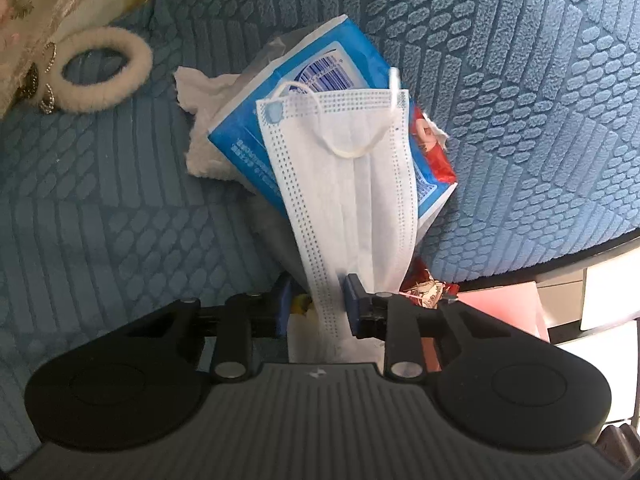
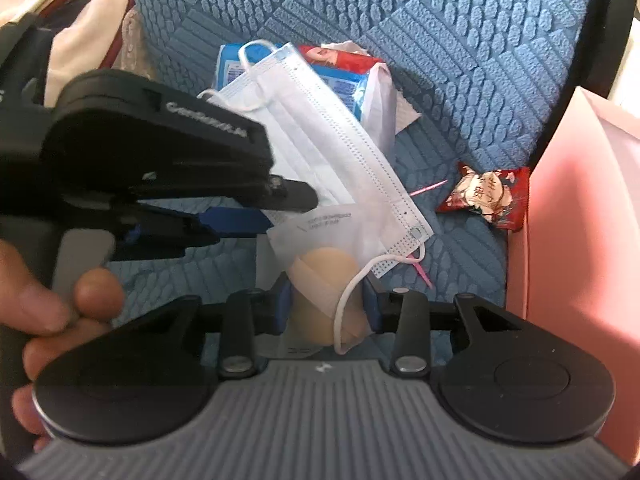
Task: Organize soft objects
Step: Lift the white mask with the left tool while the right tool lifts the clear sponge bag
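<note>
The face mask (image 1: 352, 184), light and limp, lies across the tissue pack (image 1: 320, 92) on the blue cushion (image 1: 520, 80), its near end between the narrowed left gripper (image 1: 316, 304); the right gripper (image 2: 326, 304) straddles a wrapped puff (image 2: 324, 280).

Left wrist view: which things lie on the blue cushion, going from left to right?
Fluffy white ring → crumpled white tissue → blue packet → face mask → red packet.
</note>
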Demonstrator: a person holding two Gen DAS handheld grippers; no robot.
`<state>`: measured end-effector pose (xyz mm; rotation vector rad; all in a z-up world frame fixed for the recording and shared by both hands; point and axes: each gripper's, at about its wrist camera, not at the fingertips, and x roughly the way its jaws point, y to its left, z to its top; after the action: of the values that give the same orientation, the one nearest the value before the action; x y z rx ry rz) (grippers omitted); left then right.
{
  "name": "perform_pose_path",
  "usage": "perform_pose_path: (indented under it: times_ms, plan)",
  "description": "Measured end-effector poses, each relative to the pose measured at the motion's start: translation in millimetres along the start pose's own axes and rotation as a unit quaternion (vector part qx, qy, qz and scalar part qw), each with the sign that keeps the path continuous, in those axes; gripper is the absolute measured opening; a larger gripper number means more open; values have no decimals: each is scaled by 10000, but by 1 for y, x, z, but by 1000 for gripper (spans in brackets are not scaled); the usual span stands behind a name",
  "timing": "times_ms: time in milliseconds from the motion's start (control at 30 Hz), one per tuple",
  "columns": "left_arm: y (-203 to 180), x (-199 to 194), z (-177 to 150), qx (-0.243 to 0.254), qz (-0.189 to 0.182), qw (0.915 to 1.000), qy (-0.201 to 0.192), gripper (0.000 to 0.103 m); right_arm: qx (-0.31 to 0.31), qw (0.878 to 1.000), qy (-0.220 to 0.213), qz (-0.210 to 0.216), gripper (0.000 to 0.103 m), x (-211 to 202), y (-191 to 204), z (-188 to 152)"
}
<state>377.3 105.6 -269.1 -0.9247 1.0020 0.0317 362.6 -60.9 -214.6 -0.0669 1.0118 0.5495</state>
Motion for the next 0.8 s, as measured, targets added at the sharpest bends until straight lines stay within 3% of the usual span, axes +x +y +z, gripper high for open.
perform_pose_path:
  times_ms: [67,200,800]
  plan:
    - [-2,-4,1,15,-2,10000,12,20,53,10000,-17,16,39,-4,-3,1]
    - [-7,-16,4,94,-56,9999,-17,10,193,9998,-103,28,39,-18,-4,4]
    - [-6,-62,-18,282,-312,9991,42,7,280,9981,-467,-282,39,-68,0,-15]
